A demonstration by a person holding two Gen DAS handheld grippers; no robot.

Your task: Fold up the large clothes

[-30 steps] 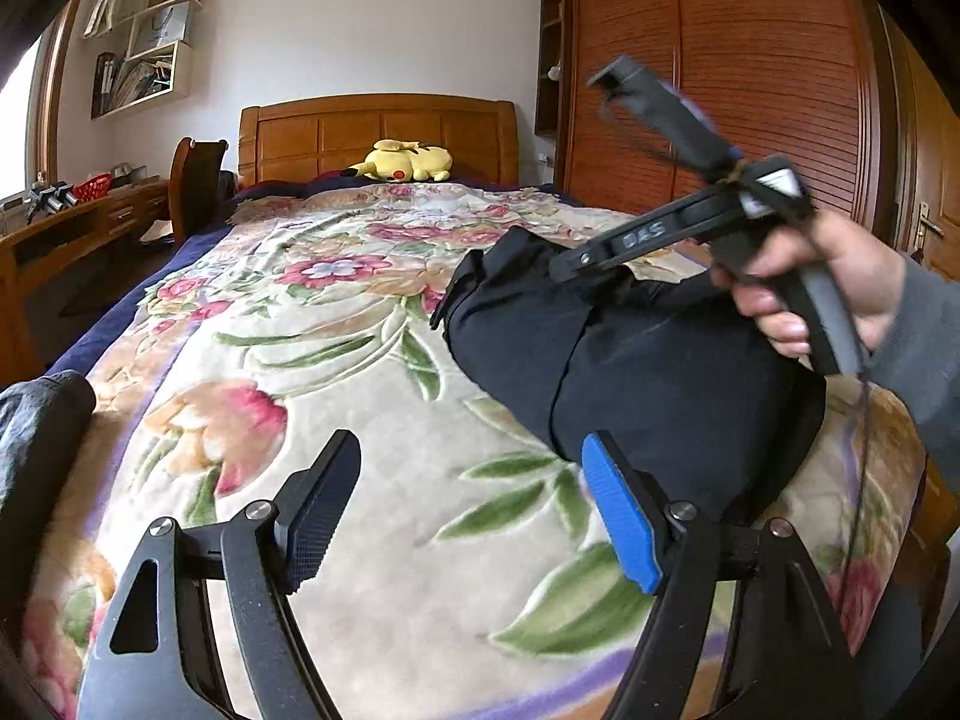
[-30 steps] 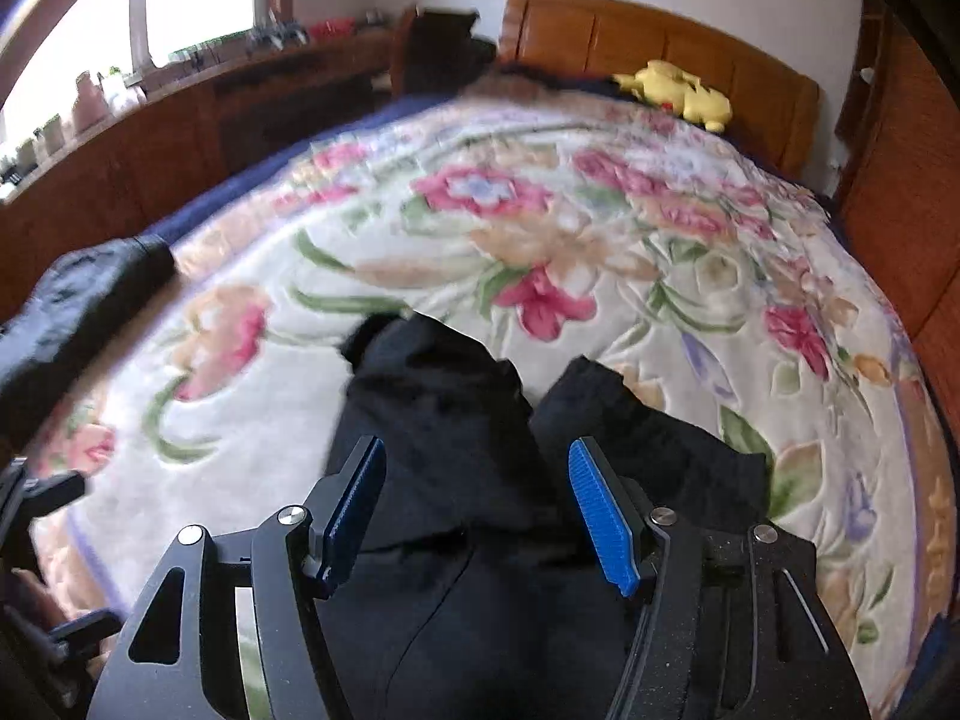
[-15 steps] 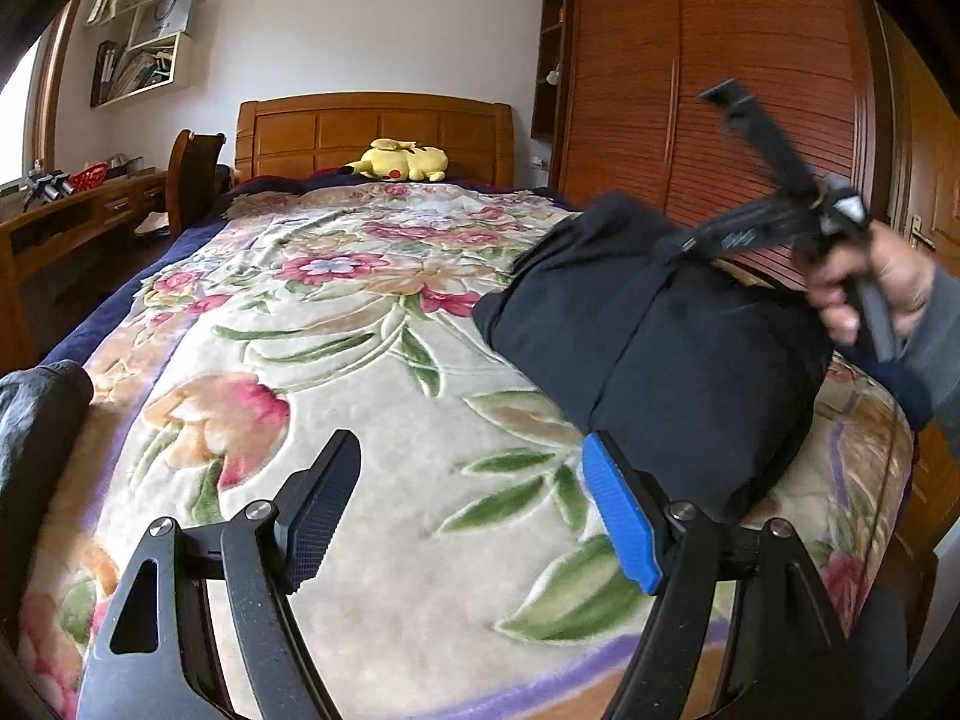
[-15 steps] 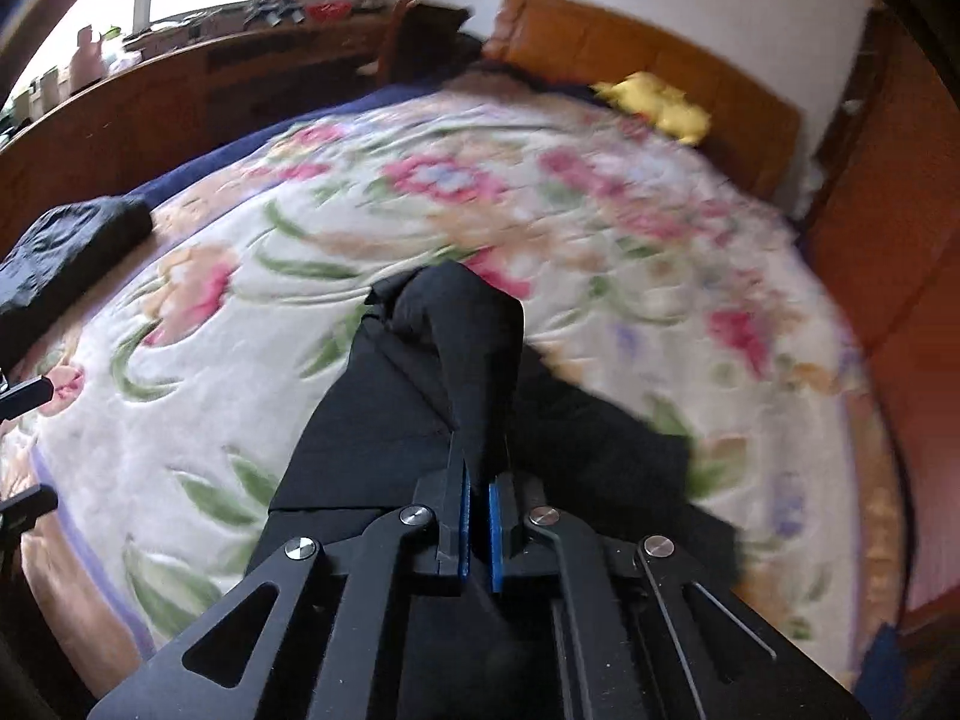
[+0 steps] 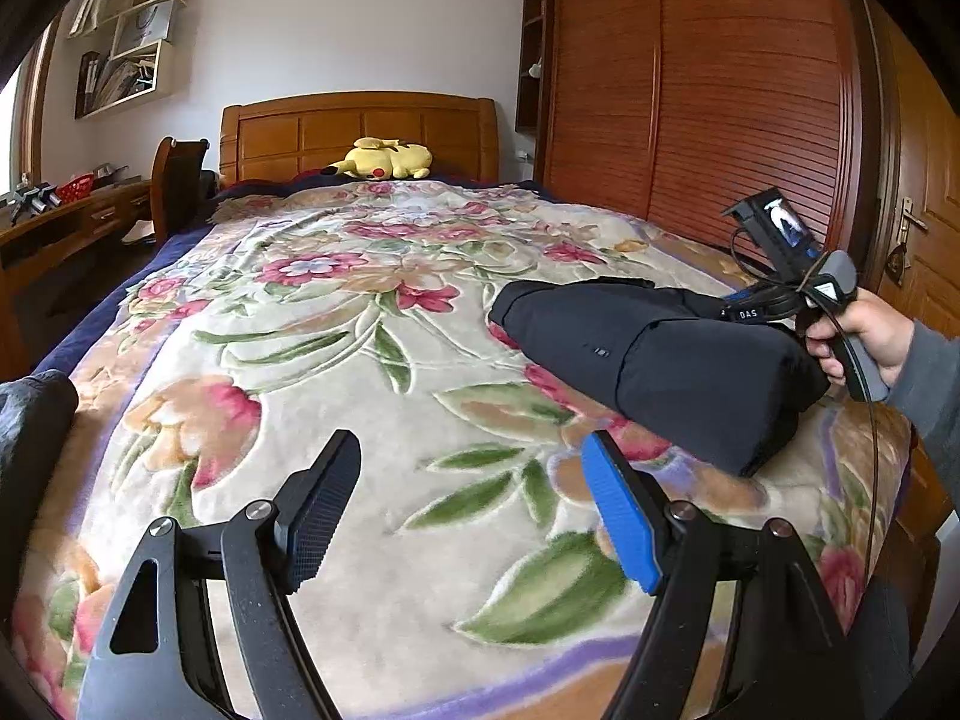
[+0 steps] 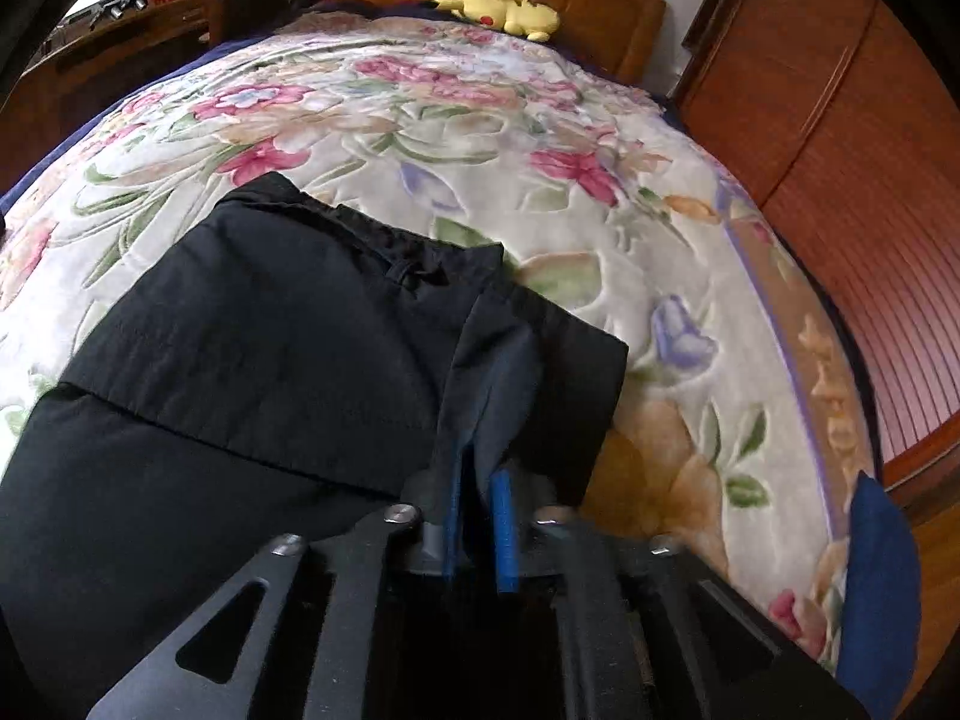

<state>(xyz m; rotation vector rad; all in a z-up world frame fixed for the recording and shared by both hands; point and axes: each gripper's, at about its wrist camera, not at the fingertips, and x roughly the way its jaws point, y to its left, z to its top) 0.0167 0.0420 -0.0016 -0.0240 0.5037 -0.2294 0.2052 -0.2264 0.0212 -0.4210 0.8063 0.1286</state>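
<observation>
A folded black garment [image 5: 654,354] lies on the floral bedspread [image 5: 336,324] at the bed's right near side. My left gripper [image 5: 474,510] is open and empty, low over the bedspread, left of and nearer than the garment. My right gripper [image 6: 480,516] is shut on a fold of the black garment [image 6: 252,348], its blue pads close together with cloth between them. In the left wrist view the right gripper [image 5: 756,312] sits on the garment's far right end, held by a hand.
A yellow plush toy [image 5: 384,159] lies by the wooden headboard [image 5: 360,132]. A wooden wardrobe [image 5: 708,90] stands along the right. A second dark garment [image 5: 30,420] lies at the bed's left near edge. A desk and chair [image 5: 174,180] stand to the left.
My right gripper closed on the black garment, lifted it, then brought it down flatter on the bed's right side. My left gripper stayed open and hardly moved.
</observation>
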